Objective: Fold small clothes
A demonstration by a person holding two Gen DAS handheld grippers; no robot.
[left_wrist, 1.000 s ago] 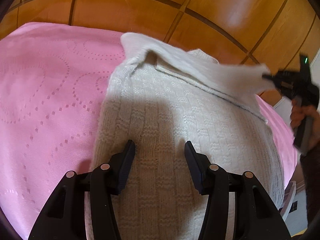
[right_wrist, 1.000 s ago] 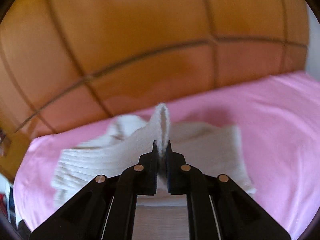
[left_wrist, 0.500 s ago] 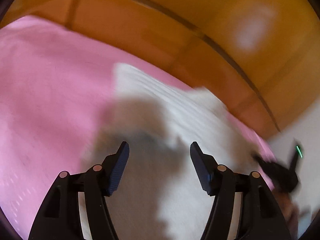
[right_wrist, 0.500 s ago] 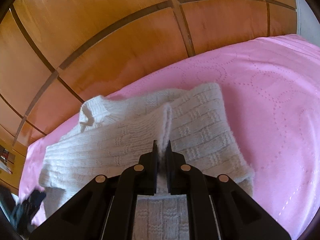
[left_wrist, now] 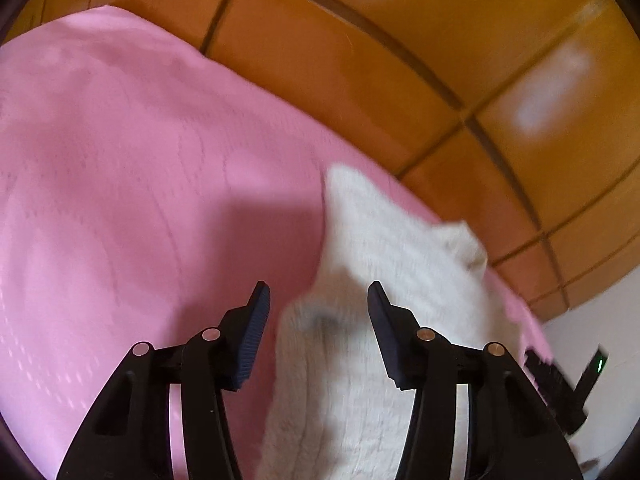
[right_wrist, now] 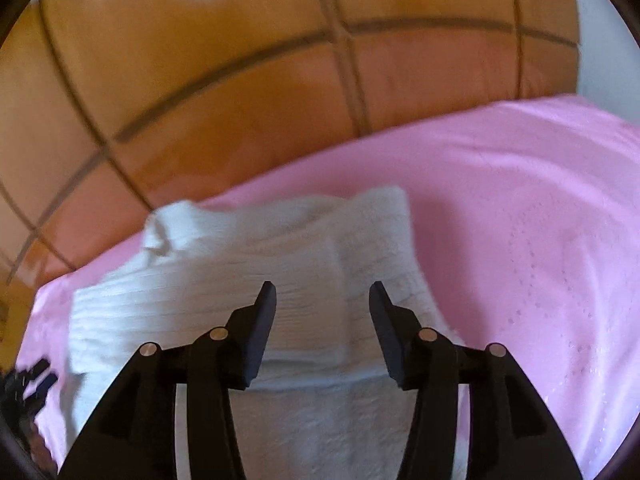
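**Sleeve laid over, more folds to come**

The cream knitted sweater (right_wrist: 248, 304) lies on the pink bedspread (right_wrist: 540, 208) of a bed, close to the wooden panelled wall (right_wrist: 240, 72). In the right wrist view one flap, probably a sleeve, is already folded across the body of the garment, its edge running down just ahead of the right claw (right_wrist: 322, 312). That claw's jaws are opening, with nothing pinched between them; the knit lies flat below. The left claw (left_wrist: 318, 310) hangs over the near edge of the sweater, its jaws apart but closing, and no cloth is gripped there either, though blur makes the fabric hard to read.

So one side looks folded in. The collar end (right_wrist: 168, 228) is bunched and uneven, and the garment is still spread wide, so the other side and at least one fold across its length appear to remain, along with some tidying of the top edge.
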